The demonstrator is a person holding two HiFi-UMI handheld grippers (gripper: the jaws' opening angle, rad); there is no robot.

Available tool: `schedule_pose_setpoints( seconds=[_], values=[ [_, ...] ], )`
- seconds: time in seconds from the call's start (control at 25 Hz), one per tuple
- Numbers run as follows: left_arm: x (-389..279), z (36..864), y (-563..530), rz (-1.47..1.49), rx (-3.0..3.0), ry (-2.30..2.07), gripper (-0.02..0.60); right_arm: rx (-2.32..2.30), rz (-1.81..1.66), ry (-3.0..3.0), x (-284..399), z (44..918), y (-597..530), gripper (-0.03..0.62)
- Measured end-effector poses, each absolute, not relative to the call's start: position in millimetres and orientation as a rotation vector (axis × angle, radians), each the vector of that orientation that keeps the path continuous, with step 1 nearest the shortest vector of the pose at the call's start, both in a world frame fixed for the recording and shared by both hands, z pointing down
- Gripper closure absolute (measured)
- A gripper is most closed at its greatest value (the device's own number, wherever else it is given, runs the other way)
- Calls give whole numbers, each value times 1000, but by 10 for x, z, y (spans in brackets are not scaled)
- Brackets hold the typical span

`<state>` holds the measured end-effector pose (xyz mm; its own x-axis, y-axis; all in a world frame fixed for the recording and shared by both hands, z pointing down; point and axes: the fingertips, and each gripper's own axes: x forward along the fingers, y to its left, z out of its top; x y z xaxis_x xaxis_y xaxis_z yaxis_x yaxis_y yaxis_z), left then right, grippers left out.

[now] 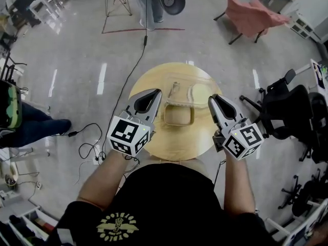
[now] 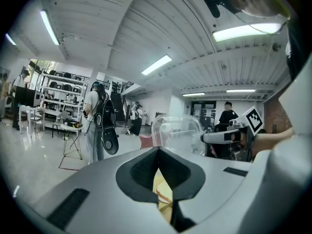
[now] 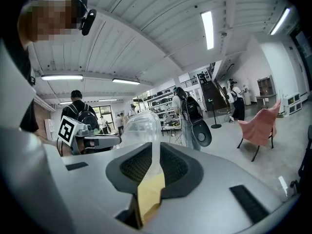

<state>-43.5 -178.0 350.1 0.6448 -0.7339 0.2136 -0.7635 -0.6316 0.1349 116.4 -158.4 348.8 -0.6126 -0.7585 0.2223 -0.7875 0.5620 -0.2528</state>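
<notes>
A clear plastic clamshell container [image 1: 178,116] lies open on a small round wooden table [image 1: 174,143], its lid [image 1: 200,92] spread toward the far right. My left gripper [image 1: 155,93] hovers just left of the container, jaws shut and holding nothing. My right gripper [image 1: 211,98] sits close by the lid's right edge, also shut. In the left gripper view the container [image 2: 178,130] rises beyond the closed jaws [image 2: 158,150], with the right gripper [image 2: 229,136] behind it. The right gripper view shows the container [image 3: 140,126] straight ahead of its jaws [image 3: 155,147], and the left gripper [image 3: 90,141] beyond.
A black cable [image 1: 137,60] runs across the floor to the table. A pink chair [image 1: 253,17] stands far right, black office chairs [image 1: 287,106] close on the right. A person [image 1: 148,4] stands at the far side; someone's leg [image 1: 31,124] is on the left.
</notes>
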Motion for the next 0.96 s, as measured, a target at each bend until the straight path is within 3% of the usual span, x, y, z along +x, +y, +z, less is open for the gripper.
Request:
schedule_pose_setpoints(
  seconds=[0.96],
  values=[
    [-555,2970,-1628,172,2740,-1286,565,1318,341,-2734,1031,3013,-1443,528]
  ],
)
